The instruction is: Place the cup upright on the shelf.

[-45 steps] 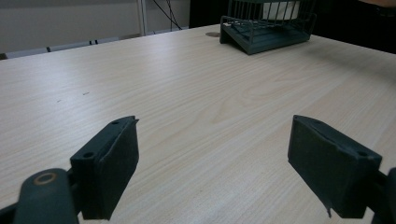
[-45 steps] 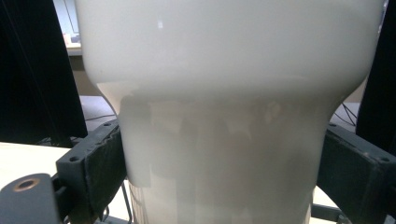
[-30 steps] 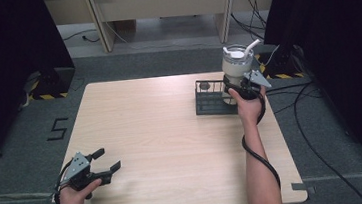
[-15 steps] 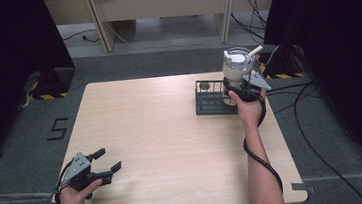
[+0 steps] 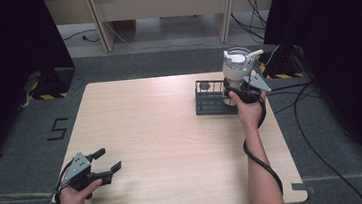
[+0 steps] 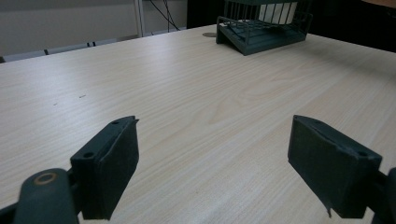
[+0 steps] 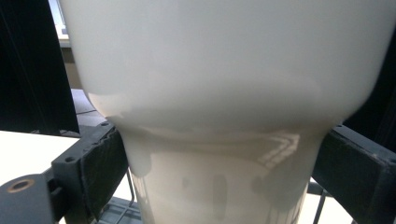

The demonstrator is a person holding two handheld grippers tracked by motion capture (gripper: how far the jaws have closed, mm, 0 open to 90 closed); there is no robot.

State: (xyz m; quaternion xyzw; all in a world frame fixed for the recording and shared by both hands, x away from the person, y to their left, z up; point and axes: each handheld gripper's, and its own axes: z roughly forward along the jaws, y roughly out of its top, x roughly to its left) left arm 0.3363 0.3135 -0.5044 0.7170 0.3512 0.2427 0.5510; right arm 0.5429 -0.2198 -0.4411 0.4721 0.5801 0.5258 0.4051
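Little has moved vs. the earlier frames: cup slightly lower over the rack, left hand-held gripper in the same spot.

Near: left hand-held gripper [image 5: 105, 161] rests at the near-left corner of the tabletop [image 5: 162, 134], jaws spread wide, nothing between them; bare wood ahead of it in the left gripper view.

Far: right hand-held gripper [image 5: 242, 88] pinches a white lidded cup [image 5: 237, 65] at its narrow lower body, jaws pressed on both sides (right gripper view). Cup is at the right end of the dark wire rack [image 5: 215, 97], far-right of the tabletop; whether it is seated or just above cannot be told.

Step, est.: placing cup into rack. Next move calls for lowering until seated, then releasing.

Cup long axis approx. vertical, lid up; lid tab points right.
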